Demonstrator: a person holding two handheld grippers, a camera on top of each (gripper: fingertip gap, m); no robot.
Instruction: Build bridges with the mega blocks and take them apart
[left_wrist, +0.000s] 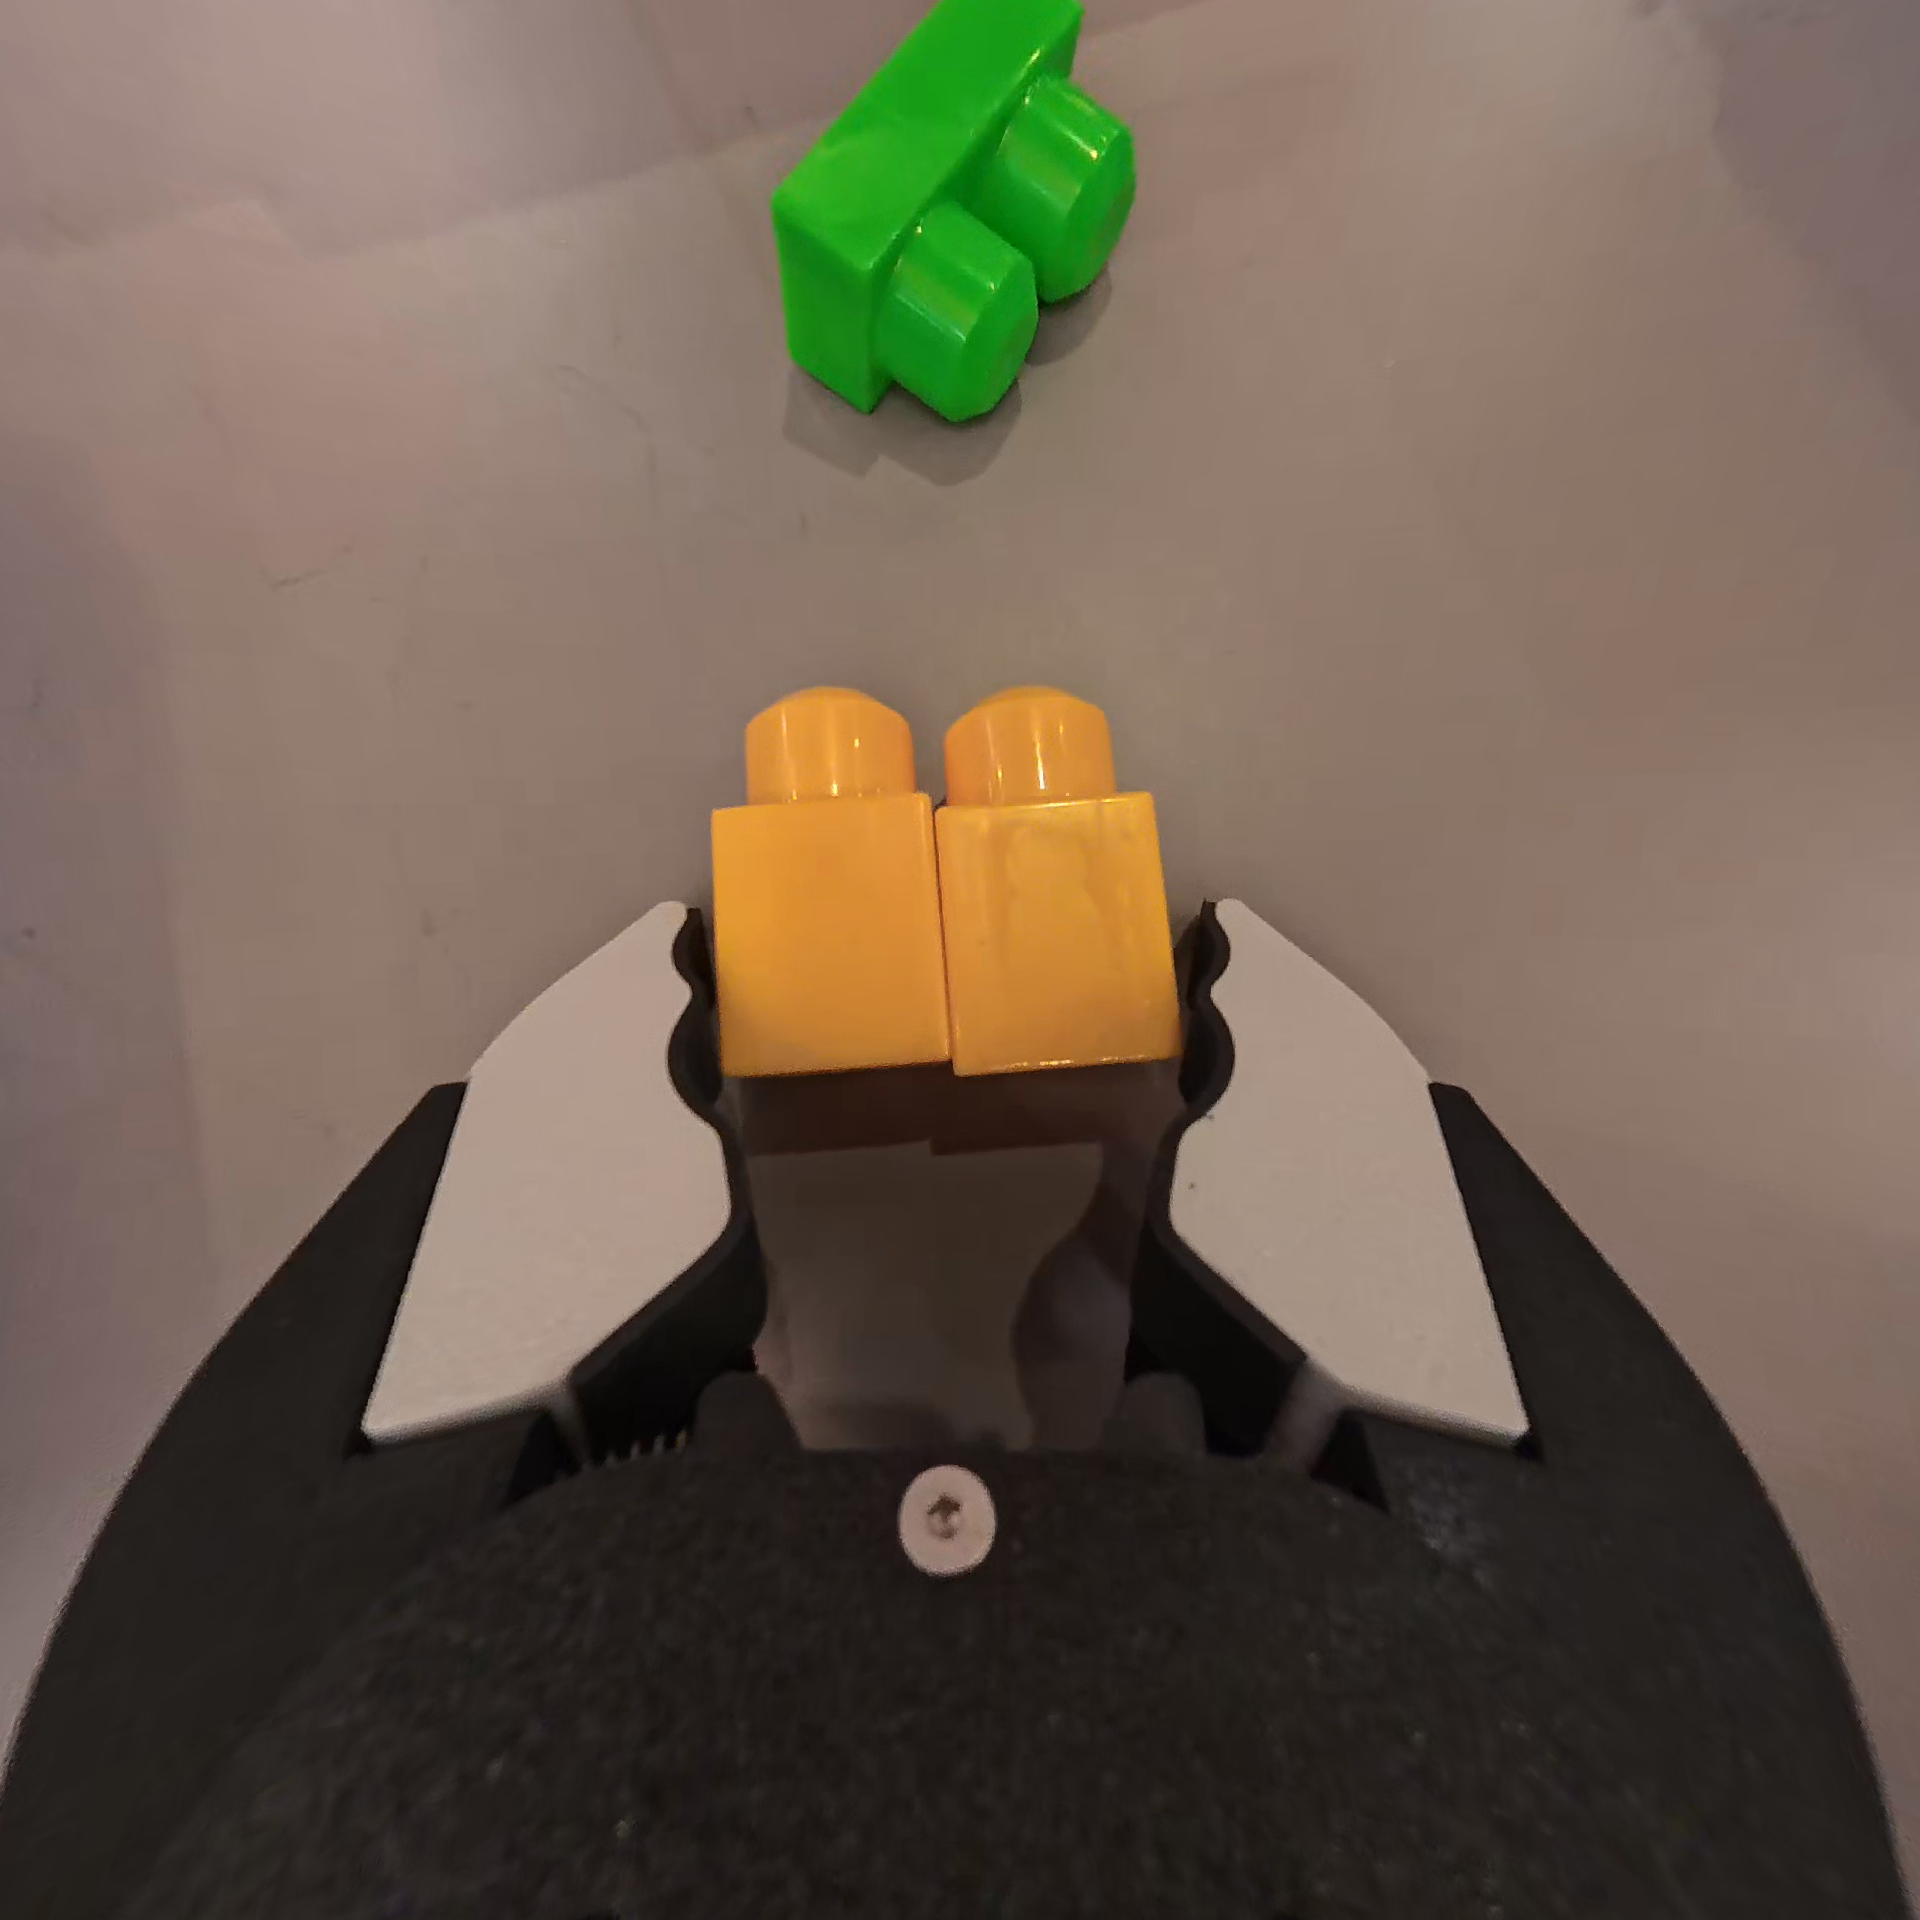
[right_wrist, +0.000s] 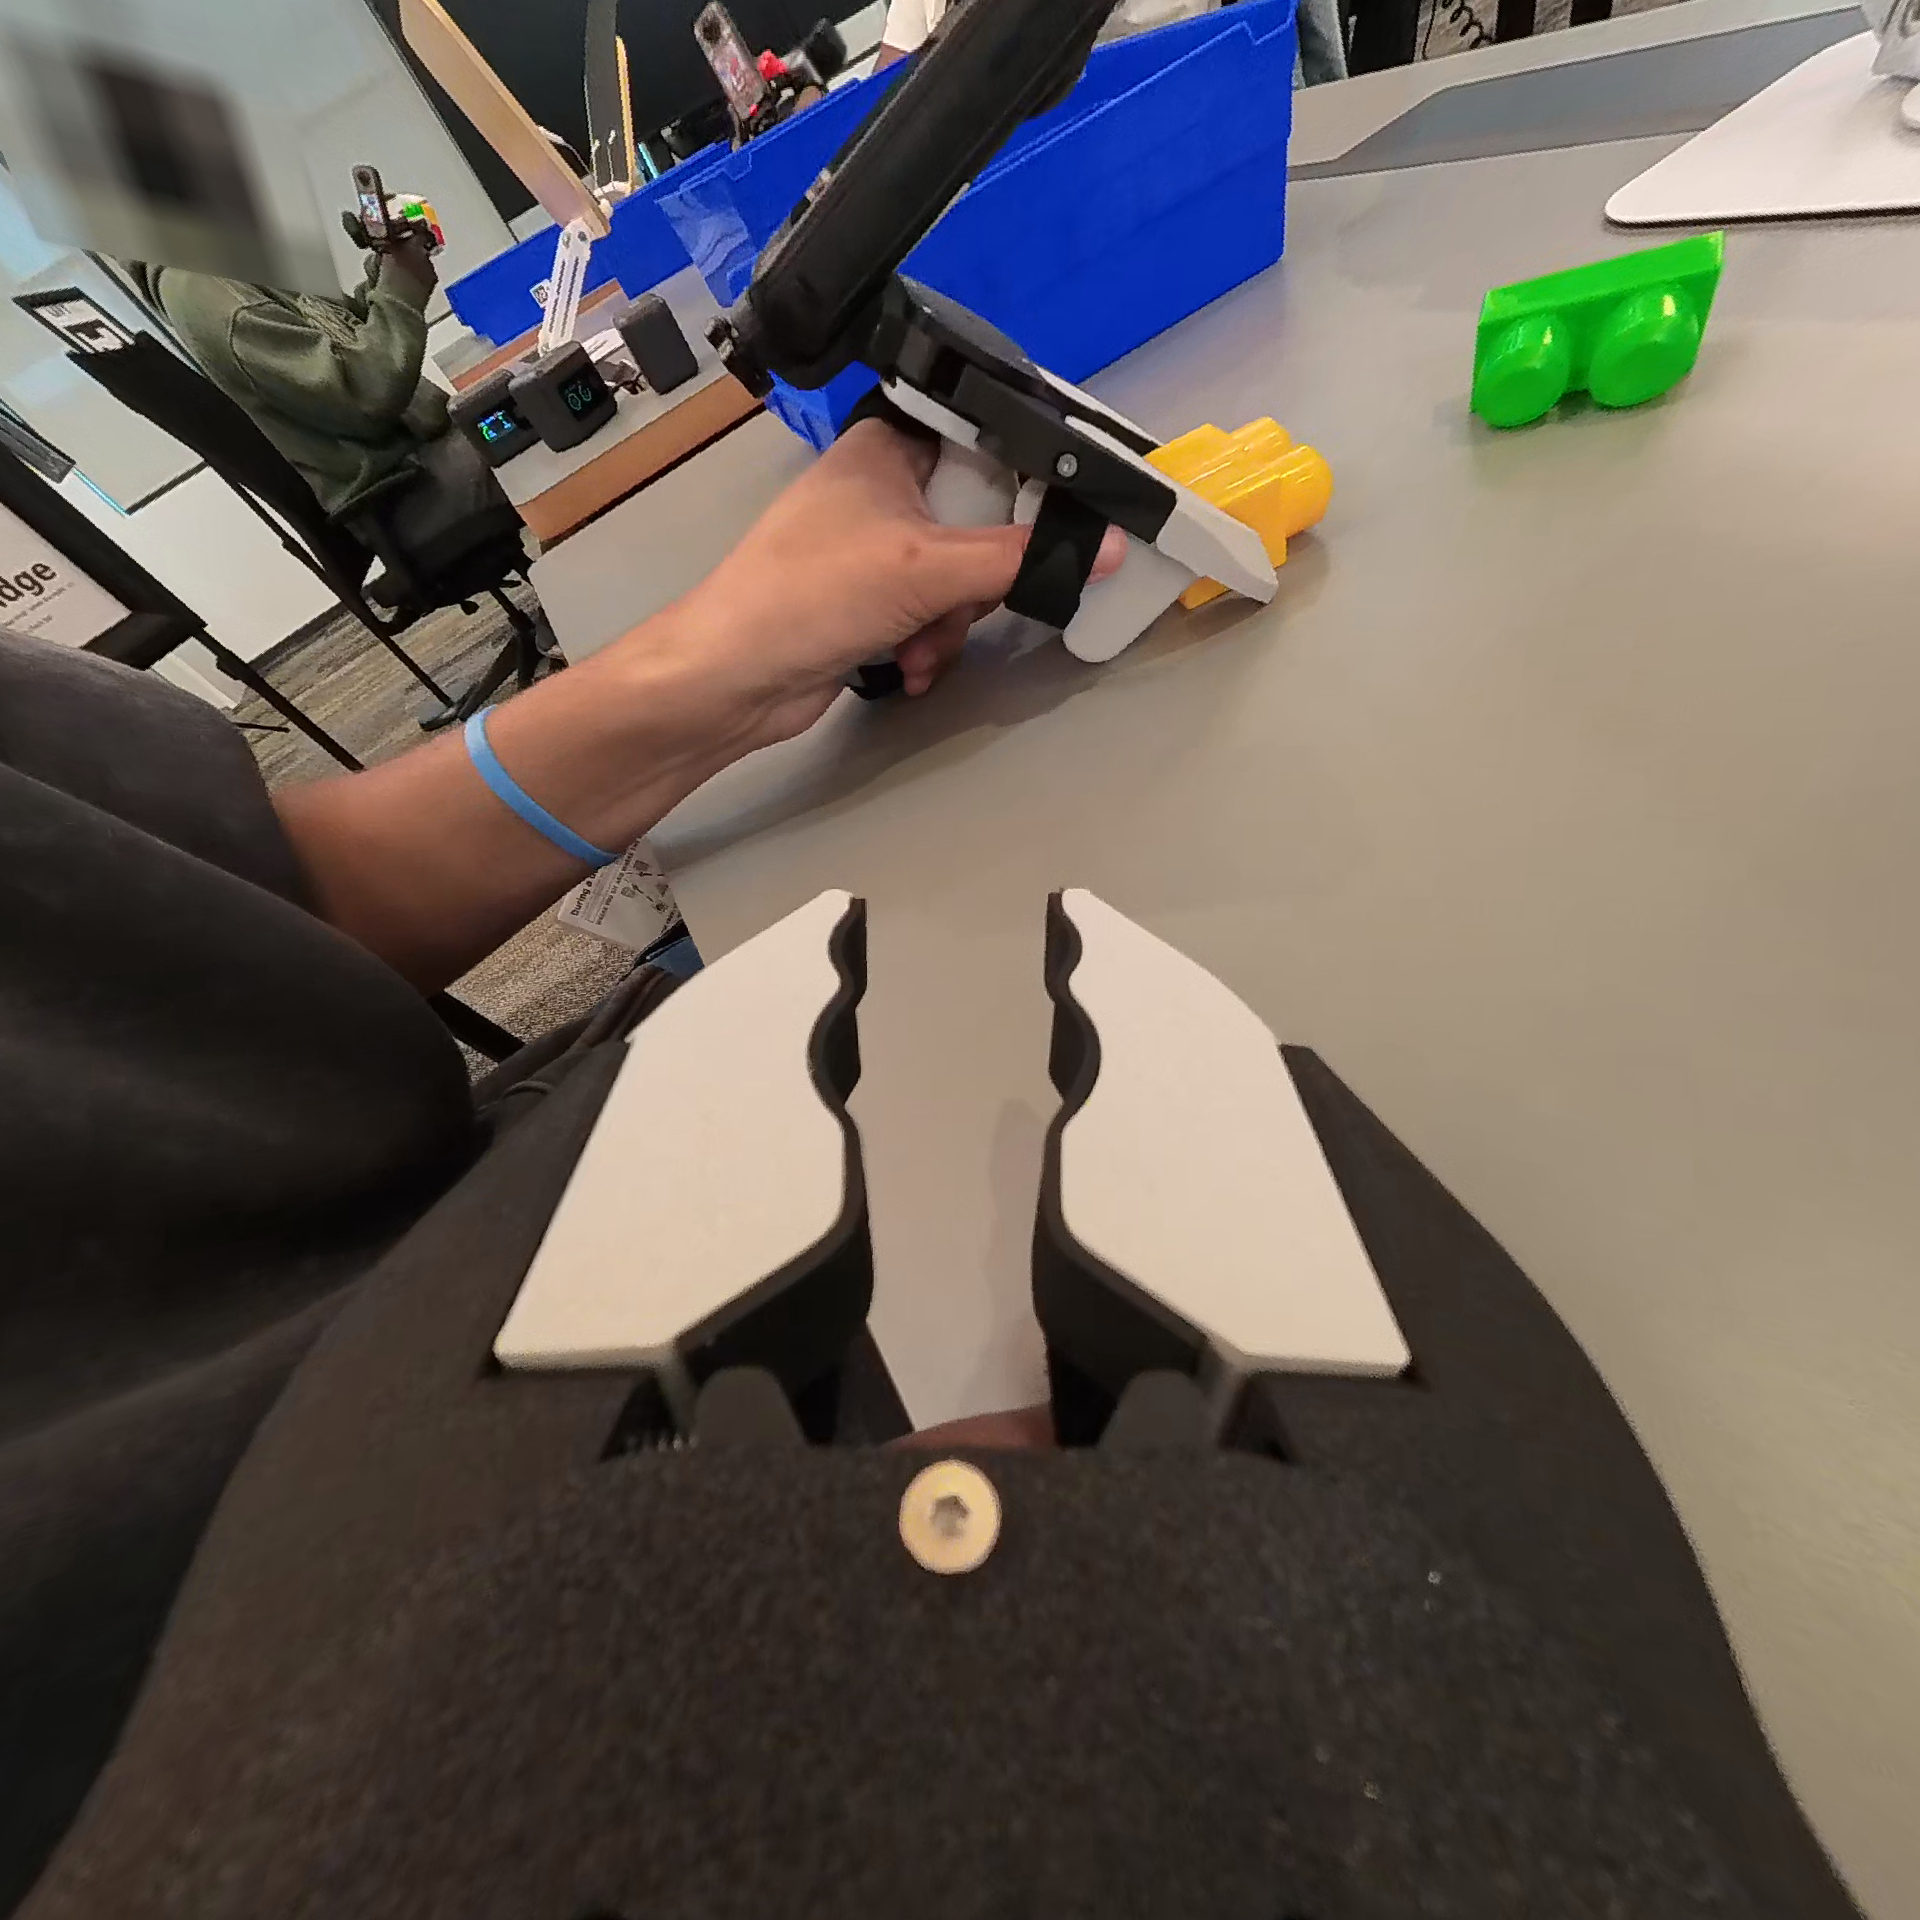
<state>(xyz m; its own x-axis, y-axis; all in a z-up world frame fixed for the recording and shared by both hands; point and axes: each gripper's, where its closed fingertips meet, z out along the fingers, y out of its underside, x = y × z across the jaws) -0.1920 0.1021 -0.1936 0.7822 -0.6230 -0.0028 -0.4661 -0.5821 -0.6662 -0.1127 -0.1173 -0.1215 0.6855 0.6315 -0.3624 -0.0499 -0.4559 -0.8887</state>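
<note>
a grey counter (right_wrist: 1455, 831) spreads ahead; blue bins (right_wrist: 1091, 208) stand at its far edge, patterned carpet floor (right_wrist: 343, 675) off left.

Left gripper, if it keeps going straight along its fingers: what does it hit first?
The two yellow blocks, already between the left gripper's fingertips. Past them, the green block lies roughly in line, slightly right; depth is unclear.

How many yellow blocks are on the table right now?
2. Both yellow blocks sit side by side, lying on their sides between the fingers of the left hand-held gripper. Others could be hidden behind it.
</note>
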